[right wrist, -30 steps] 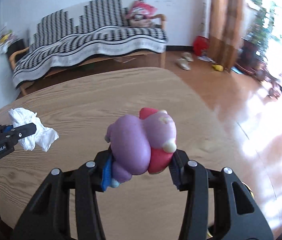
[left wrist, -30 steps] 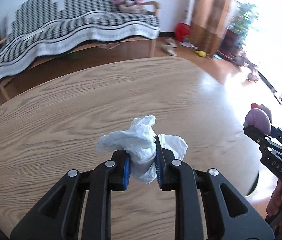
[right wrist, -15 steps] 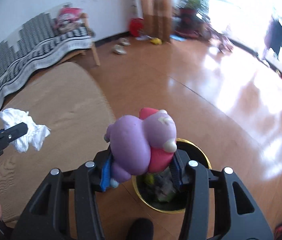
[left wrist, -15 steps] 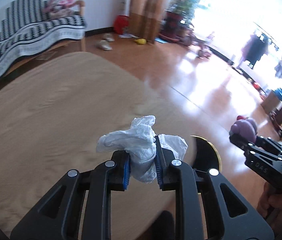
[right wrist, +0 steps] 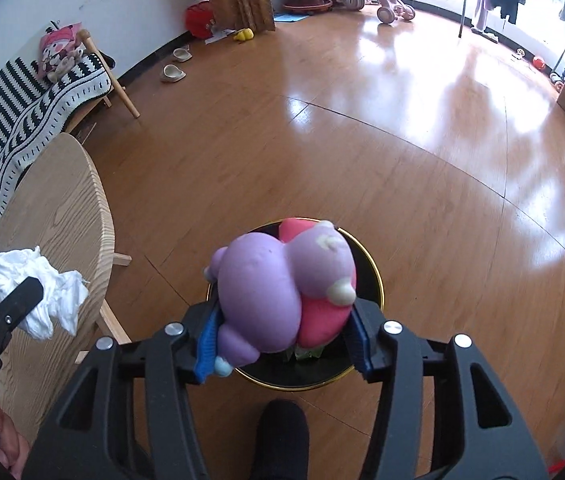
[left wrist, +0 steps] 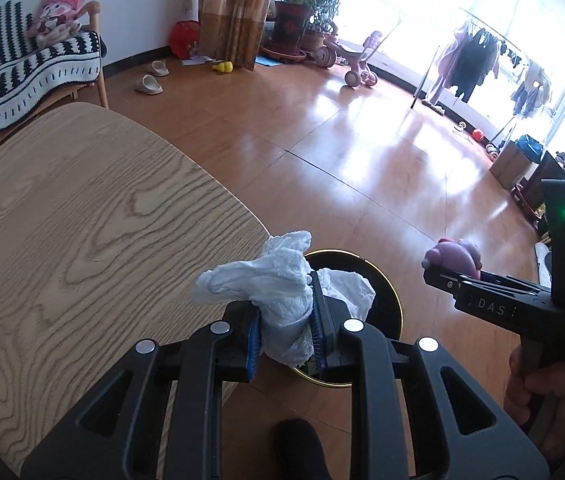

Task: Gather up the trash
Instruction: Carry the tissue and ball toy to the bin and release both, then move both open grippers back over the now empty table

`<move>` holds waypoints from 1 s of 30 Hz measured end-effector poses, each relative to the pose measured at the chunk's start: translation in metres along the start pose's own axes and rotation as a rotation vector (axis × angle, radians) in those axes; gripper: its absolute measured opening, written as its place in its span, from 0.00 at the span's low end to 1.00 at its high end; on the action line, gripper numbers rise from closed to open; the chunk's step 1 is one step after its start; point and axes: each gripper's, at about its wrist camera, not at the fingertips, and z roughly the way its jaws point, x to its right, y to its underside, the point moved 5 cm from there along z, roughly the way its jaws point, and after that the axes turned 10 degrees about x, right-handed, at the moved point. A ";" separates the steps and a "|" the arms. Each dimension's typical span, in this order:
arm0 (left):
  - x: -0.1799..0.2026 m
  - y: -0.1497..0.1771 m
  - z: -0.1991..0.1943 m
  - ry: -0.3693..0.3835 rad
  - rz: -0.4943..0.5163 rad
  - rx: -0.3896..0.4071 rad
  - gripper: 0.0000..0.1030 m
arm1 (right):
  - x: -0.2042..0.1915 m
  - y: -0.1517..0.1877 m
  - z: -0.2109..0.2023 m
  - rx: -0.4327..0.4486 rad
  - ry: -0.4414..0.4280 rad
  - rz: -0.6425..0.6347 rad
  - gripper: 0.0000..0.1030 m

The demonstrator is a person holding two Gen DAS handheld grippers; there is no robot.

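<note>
Tissue [left wrist: 282, 292] pinched in left tongs [left wrist: 285, 336] | toy [right wrist: 282, 284] pinched in right tongs [right wrist: 282, 340] | both above bin [right wrist: 376, 280]

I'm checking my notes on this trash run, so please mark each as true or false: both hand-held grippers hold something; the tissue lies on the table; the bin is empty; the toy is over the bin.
1. Both hand-held grippers hold something. True: the left hand-held gripper clamps the crumpled white tissue, the right hand-held gripper the purple and pink squishy toy.
2. The tissue lies on the wooden table. False: it is held up by the table's edge.
3. The black gold-rimmed bin is empty. False: some rubbish shows inside.
4. The toy is over the bin. True.
</note>
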 end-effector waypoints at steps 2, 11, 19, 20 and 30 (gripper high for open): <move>0.001 0.000 0.003 0.001 -0.007 -0.004 0.19 | -0.004 -0.005 0.005 -0.001 -0.007 -0.003 0.52; -0.001 -0.006 0.017 0.012 -0.003 -0.017 0.19 | -0.007 -0.027 0.007 0.045 -0.029 0.032 0.79; 0.012 0.000 0.033 0.066 -0.008 -0.043 0.19 | 0.015 -0.032 -0.001 0.081 0.035 0.086 0.81; 0.017 0.001 0.036 0.080 -0.010 -0.049 0.19 | 0.019 -0.033 -0.003 0.088 0.044 0.095 0.81; 0.057 0.001 0.060 0.245 -0.017 -0.061 0.80 | 0.044 -0.041 -0.020 0.163 0.067 0.187 0.82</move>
